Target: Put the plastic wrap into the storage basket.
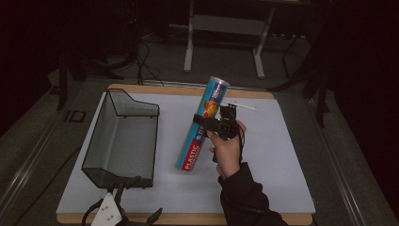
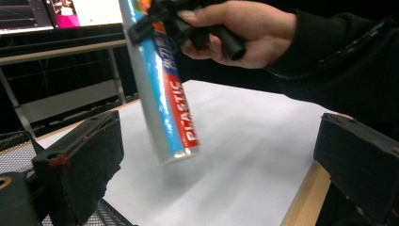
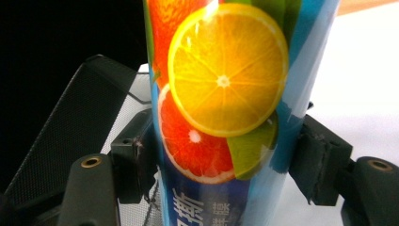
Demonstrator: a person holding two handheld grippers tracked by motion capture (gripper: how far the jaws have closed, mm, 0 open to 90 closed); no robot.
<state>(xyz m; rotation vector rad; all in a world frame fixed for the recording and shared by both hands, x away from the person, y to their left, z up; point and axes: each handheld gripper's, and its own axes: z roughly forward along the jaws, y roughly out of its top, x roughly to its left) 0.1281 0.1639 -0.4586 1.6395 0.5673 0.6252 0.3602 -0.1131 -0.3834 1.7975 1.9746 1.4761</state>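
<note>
One long roll of plastic wrap (image 1: 203, 126), printed with citrus slices and the word PLASTIC on a red band, is held tilted above the white sheet (image 1: 273, 155) that covers the counter (image 1: 188, 218), its lower end toward the person and its top leaning away. The right tool (image 1: 212, 123) is clamped across the middle of the roll, one pad pressed to each side of the tube in the right gripper view, and the person's right hand (image 1: 227, 147) grips the handle behind it. In the left gripper view the roll's lower end (image 2: 176, 153) hangs clear of the sheet. The left tool (image 1: 123, 213) lies at the near edge of the counter, just beside the black mesh basket (image 1: 120, 139), its jaws spread wide with nothing between them. That basket sits left of the roll, apart from it.
</note>
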